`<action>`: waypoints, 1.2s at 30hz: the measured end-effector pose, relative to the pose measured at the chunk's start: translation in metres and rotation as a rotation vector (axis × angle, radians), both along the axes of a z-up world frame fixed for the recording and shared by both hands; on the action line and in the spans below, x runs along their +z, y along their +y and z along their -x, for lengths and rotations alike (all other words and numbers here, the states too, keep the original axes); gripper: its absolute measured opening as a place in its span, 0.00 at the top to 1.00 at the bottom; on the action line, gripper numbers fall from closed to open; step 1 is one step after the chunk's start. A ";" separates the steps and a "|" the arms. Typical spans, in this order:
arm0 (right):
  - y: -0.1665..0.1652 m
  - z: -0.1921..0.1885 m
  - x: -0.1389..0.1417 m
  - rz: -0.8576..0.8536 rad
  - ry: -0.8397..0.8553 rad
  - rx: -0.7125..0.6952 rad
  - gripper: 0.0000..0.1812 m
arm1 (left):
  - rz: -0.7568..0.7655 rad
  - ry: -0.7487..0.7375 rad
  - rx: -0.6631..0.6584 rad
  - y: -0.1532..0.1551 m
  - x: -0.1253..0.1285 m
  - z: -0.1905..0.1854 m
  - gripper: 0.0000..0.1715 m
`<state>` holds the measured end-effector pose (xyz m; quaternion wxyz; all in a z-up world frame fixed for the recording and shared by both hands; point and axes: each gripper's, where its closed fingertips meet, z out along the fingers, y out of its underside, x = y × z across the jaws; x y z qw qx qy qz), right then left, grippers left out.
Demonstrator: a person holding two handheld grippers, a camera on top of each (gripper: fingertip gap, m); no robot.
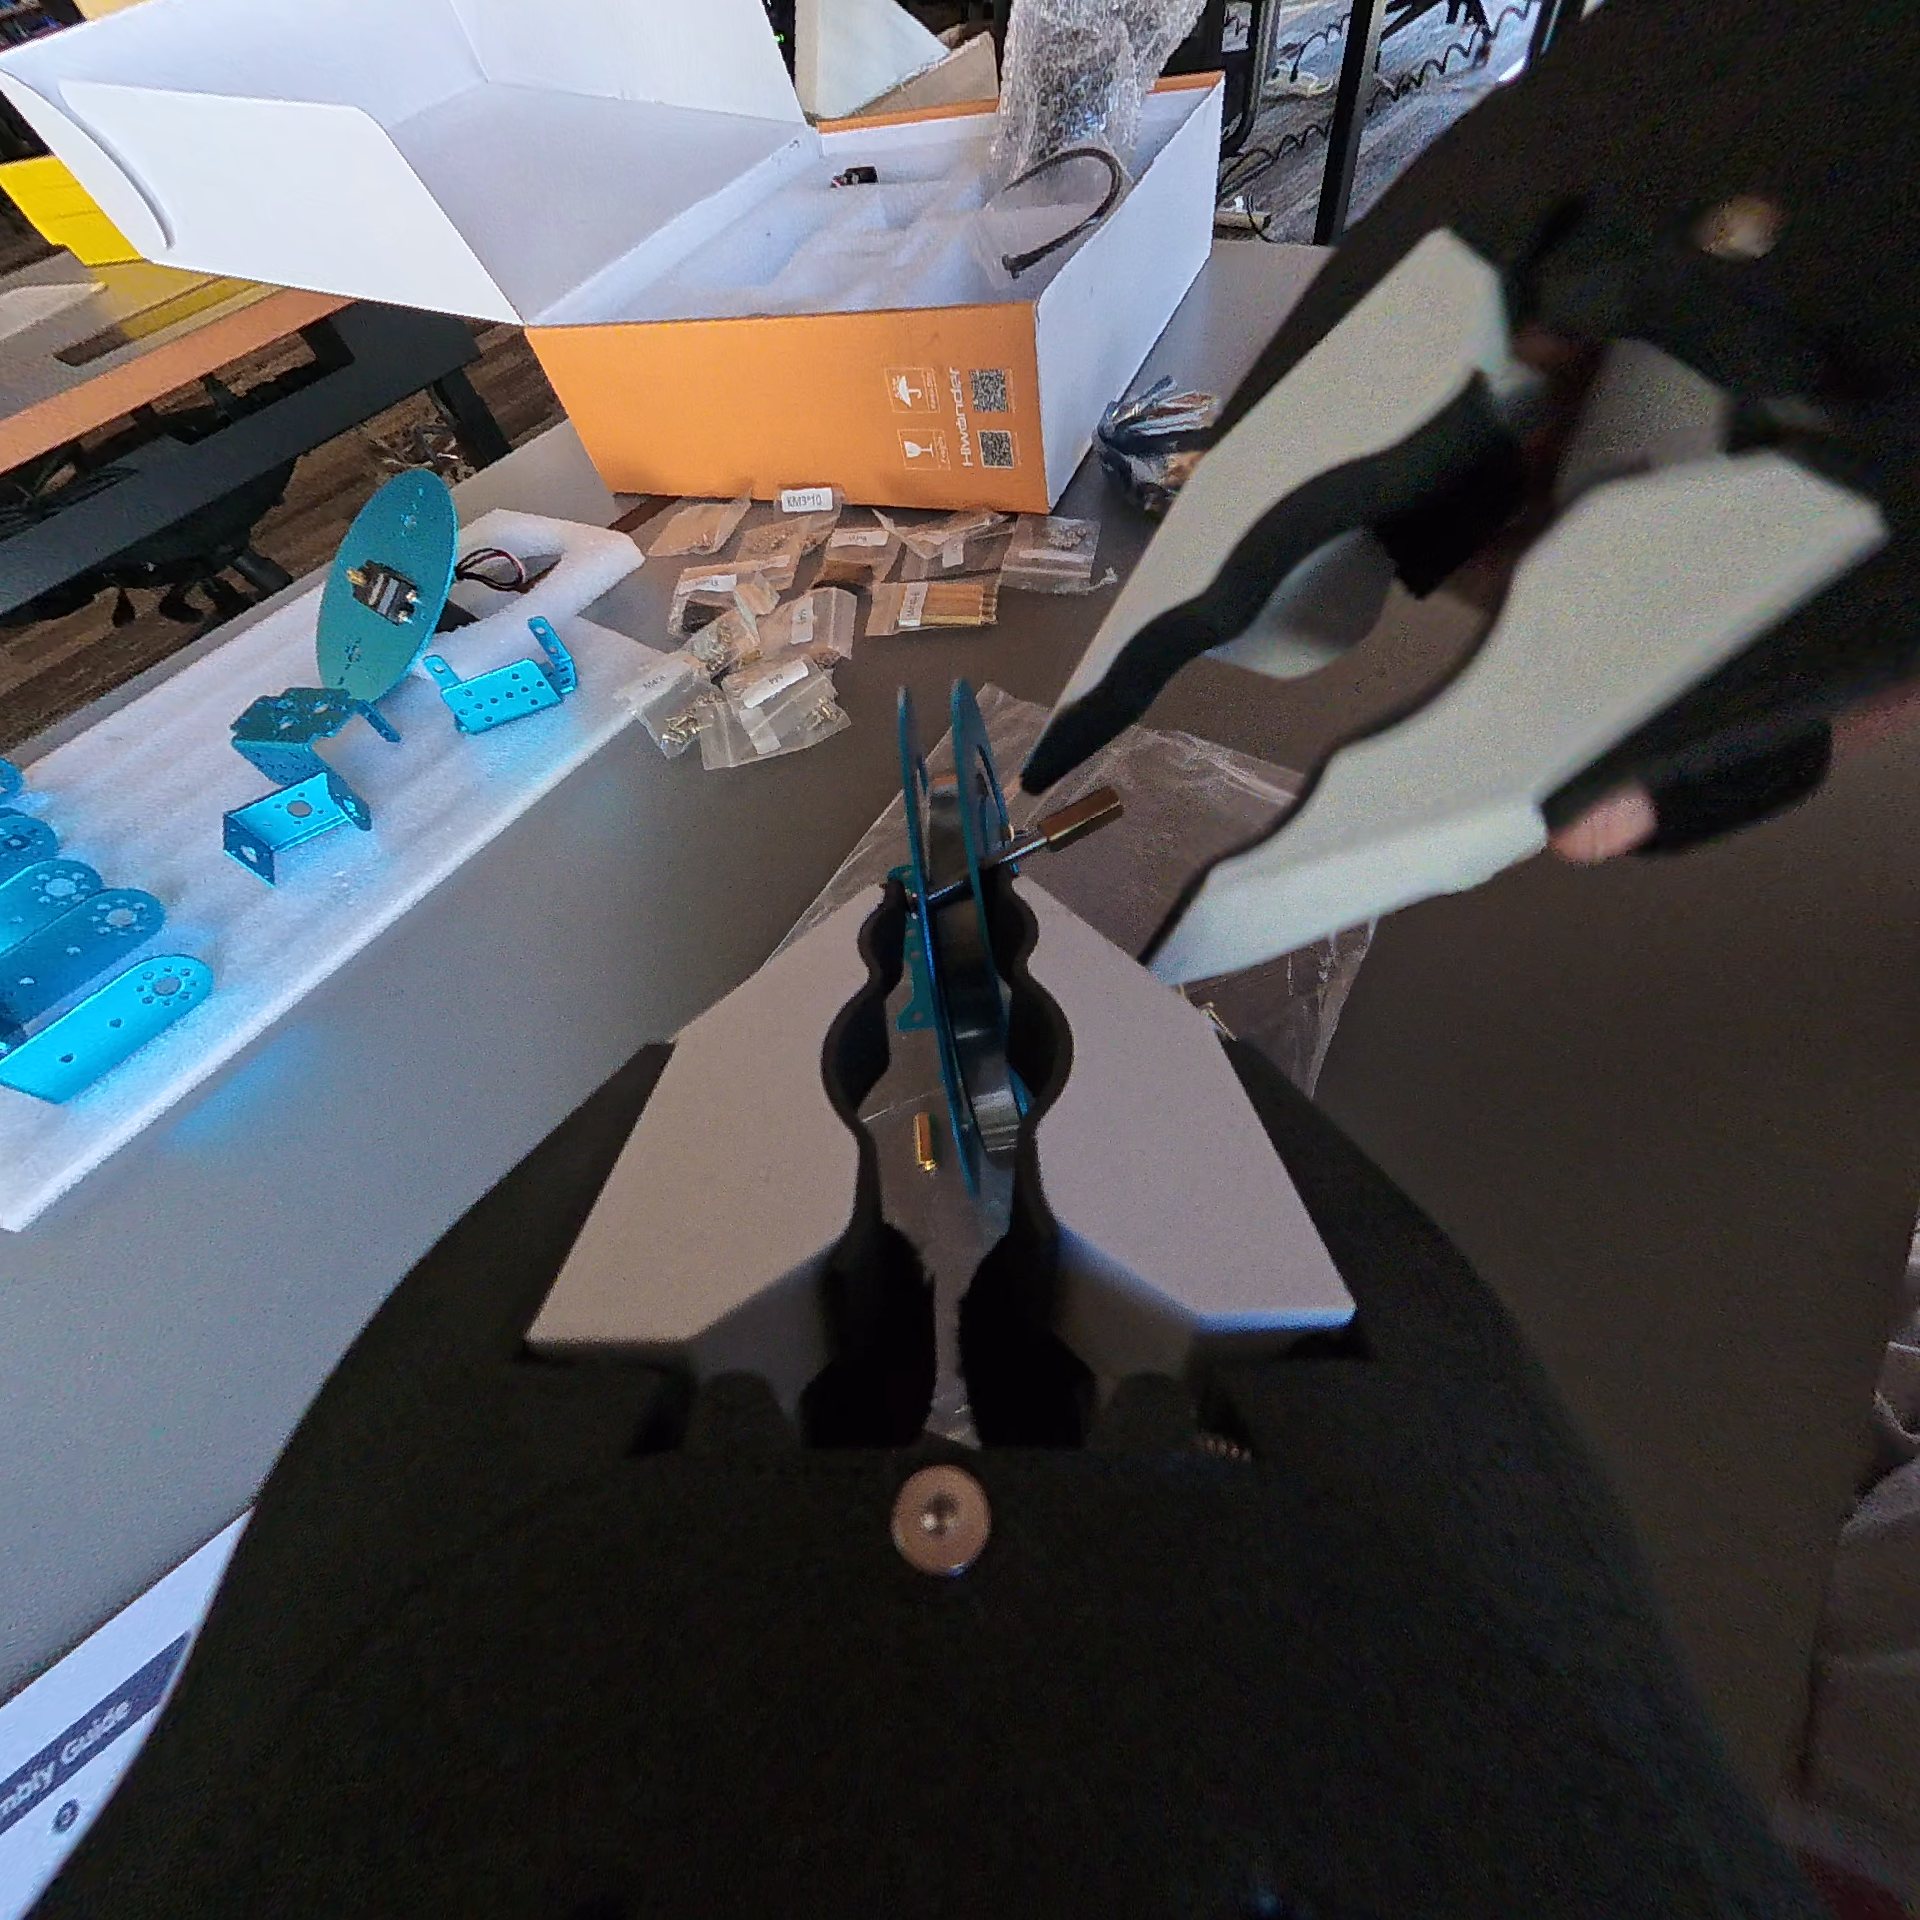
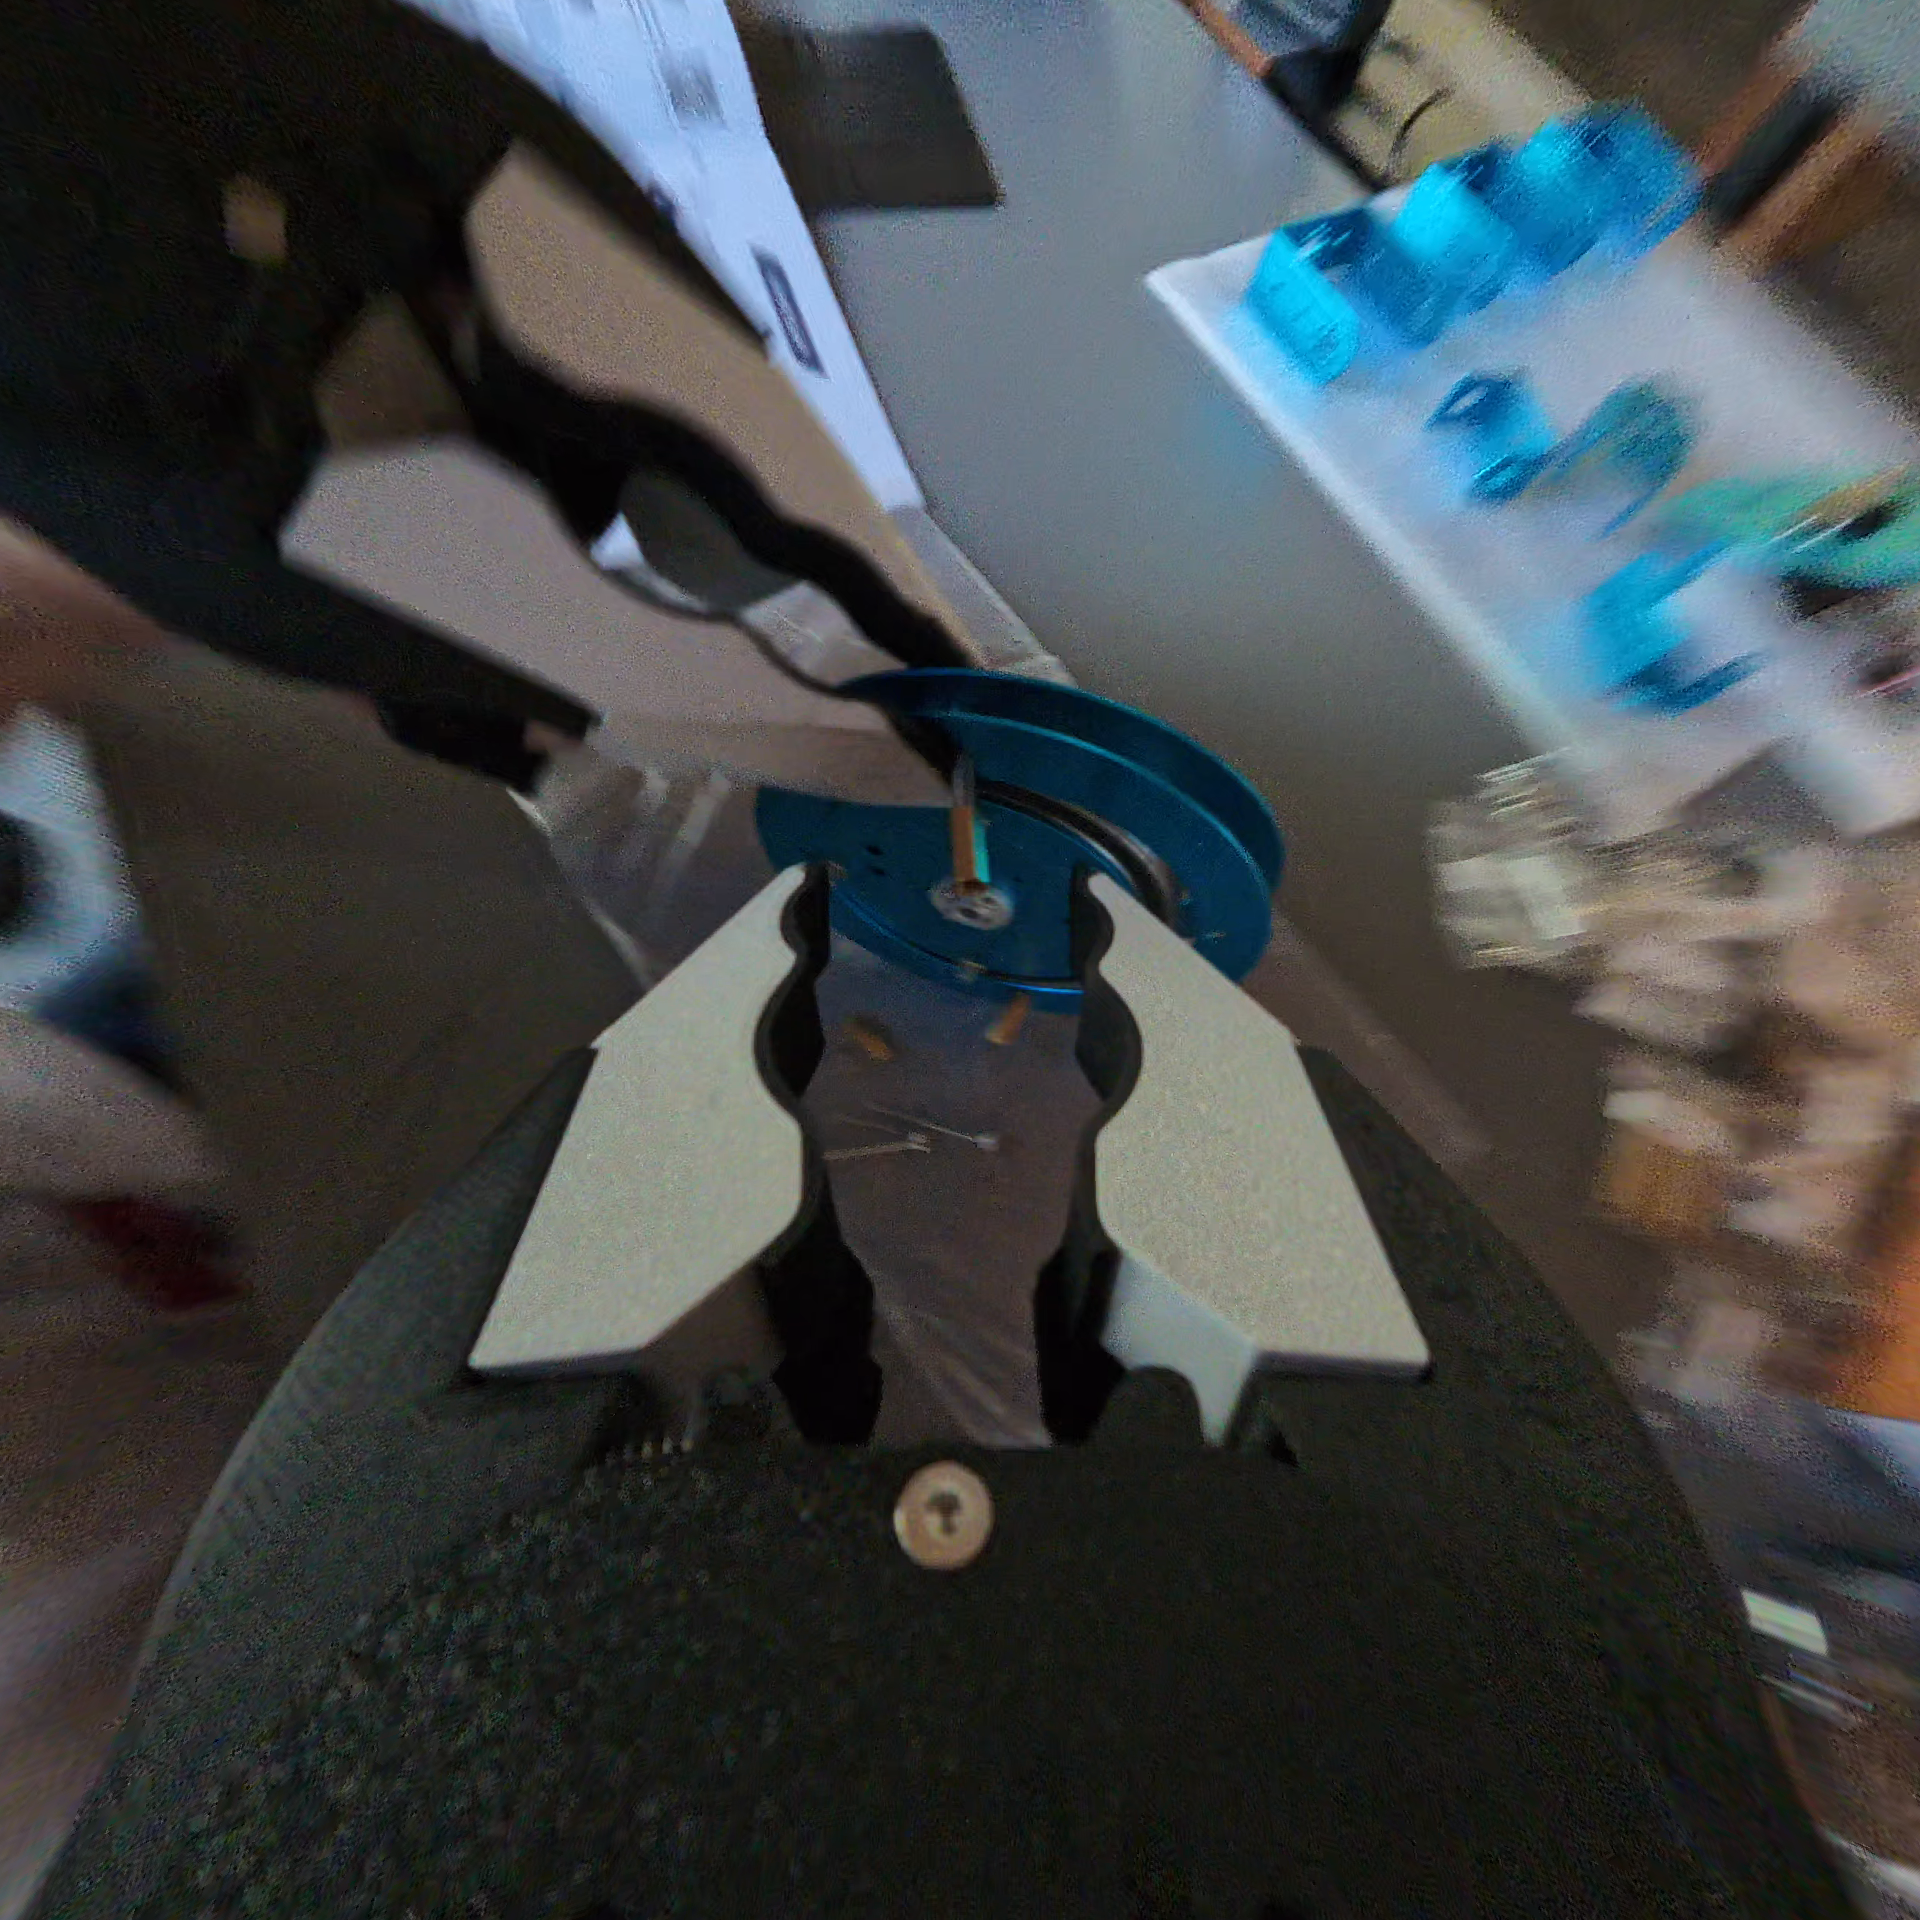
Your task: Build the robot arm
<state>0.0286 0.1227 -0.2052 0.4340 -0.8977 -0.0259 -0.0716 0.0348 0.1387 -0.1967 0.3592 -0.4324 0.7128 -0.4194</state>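
My left gripper [image 1: 951, 904] is shut on a blue two-disc assembly [image 1: 966, 831] with a black ring between the discs, and holds it edge-on above the grey table [image 1: 623, 935]. A screw with a brass standoff [image 1: 1075, 826] sticks out of its right face. My right gripper [image 1: 1091, 862] comes in from the upper right, open, with its fingertips either side of that standoff. In the right wrist view my right gripper [image 2: 951, 888] is open in front of the disc assembly [image 2: 1143, 821] and the standoff [image 2: 971, 831]. The left gripper [image 2: 914, 686] reaches in from the upper left.
An open orange and white box [image 1: 810, 405] stands behind. Several small bags of hardware [image 1: 831, 603] lie before it. A white foam sheet [image 1: 208, 997] at the left carries blue brackets [image 1: 499, 686] and a blue disc with a servo [image 1: 387, 587]. Loose standoffs [image 2: 868, 1039] and screws [image 2: 904, 1143] lie below. Both grippers' tips are close together, under 4 cm apart.
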 end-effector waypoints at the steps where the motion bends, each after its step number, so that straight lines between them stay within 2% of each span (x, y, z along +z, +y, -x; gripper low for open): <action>1: -0.001 -0.001 0.000 0.036 -0.176 -0.006 0.77 | 0.002 0.003 0.000 0.000 0.000 0.000 0.91; 2: -0.001 -0.004 0.002 0.060 -0.348 -0.022 0.80 | 0.000 0.005 0.000 -0.001 0.000 -0.001 0.91; 4: -0.001 -0.014 0.011 0.091 -0.629 -0.068 0.94 | -0.005 0.005 -0.001 -0.002 0.000 -0.001 0.91; 6: -0.001 -0.013 0.009 0.117 -0.672 -0.067 0.98 | -0.012 0.000 0.001 -0.002 0.000 -0.001 0.91; 8: -0.002 -0.012 0.007 0.119 -0.551 -0.064 0.98 | -0.010 -0.001 0.000 -0.002 0.000 -0.001 0.91; 10: -0.002 -0.007 0.004 0.092 -0.175 -0.068 0.98 | -0.020 -0.005 -0.009 -0.004 0.000 0.000 0.91; 14: -0.004 0.010 0.007 -0.005 0.858 -0.038 0.98 | -0.017 -0.024 -0.017 -0.007 0.000 0.002 0.91; 16: -0.003 0.011 0.010 -0.053 1.192 -0.041 0.98 | -0.025 -0.023 -0.006 -0.006 0.000 0.001 0.91; 17: -0.001 0.010 0.011 -0.075 1.256 -0.045 0.98 | -0.026 -0.018 0.000 -0.005 0.000 0.000 0.91; 18: 0.000 0.010 0.011 -0.097 1.208 -0.038 0.98 | -0.018 -0.013 0.003 -0.004 0.000 0.000 0.91; 20: -0.001 0.010 0.010 -0.129 0.941 -0.019 0.94 | -0.005 -0.011 -0.002 -0.005 0.000 -0.001 0.91; 22: -0.004 0.011 0.009 -0.114 0.581 -0.004 0.80 | -0.005 -0.010 -0.005 -0.005 0.000 -0.001 0.91; 23: -0.006 0.005 0.004 -0.079 0.341 -0.025 0.78 | -0.007 -0.009 -0.005 -0.005 0.000 -0.001 0.91; 26: -0.009 -0.006 0.000 0.042 -0.270 -0.073 0.81 | -0.015 -0.005 -0.005 -0.005 0.000 -0.002 0.91; 28: -0.007 -0.012 0.006 0.095 -0.576 -0.091 0.87 | -0.024 -0.006 -0.014 -0.007 0.000 -0.002 0.91; 29: -0.006 -0.014 0.005 0.121 -0.667 -0.088 0.91 | -0.026 -0.007 -0.017 -0.007 0.000 -0.002 0.91; 31: -0.004 -0.016 0.006 0.131 -0.718 -0.079 0.98 | -0.033 -0.006 -0.019 -0.008 0.000 -0.002 0.91; 33: -0.004 -0.016 0.004 0.133 -0.607 -0.065 0.98 | -0.027 -0.006 -0.013 -0.007 0.000 -0.003 0.91; 34: -0.003 -0.013 0.002 0.117 -0.449 -0.063 0.98 | -0.024 -0.007 -0.012 -0.007 0.000 -0.002 0.91; 36: -0.003 -0.003 -0.002 0.069 0.078 -0.059 0.98 | -0.016 -0.012 -0.016 -0.007 0.000 -0.001 0.91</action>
